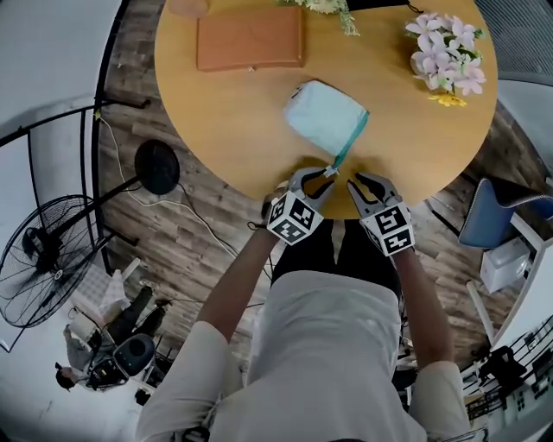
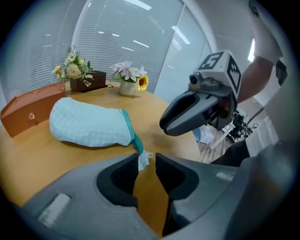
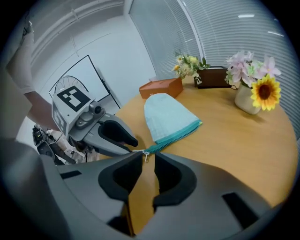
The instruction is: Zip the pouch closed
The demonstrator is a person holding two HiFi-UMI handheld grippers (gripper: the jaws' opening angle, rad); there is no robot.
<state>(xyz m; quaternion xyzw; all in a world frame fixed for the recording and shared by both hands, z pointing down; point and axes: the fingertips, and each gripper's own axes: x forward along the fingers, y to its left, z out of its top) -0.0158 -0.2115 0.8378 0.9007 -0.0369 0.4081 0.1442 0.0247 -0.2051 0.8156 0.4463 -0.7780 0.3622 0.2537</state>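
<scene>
The head view's top edge cuts off a bouquet (image 1: 333, 7) and the far rim of the bench (image 1: 216, 129). The left gripper (image 2: 146, 161) partly hides the white tab (image 2: 144, 158) behind one of its fingers (image 2: 123, 176). The zipper pull (image 3: 146, 156) is too small to make out.

Left gripper (image 1: 318, 183), right gripper (image 1: 366, 192): grey, black inner pads (image 2: 119, 176), black-and-white marker cubes (image 1: 295, 217). Pale short-sleeved top (image 1: 328, 345); trousers (image 1: 346, 246) apparently dark.

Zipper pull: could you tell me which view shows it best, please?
The right gripper view: the metal zipper pull sits close and distinct there. The left gripper view shows mainly the white end tab; the head view shows only a speck.
</scene>
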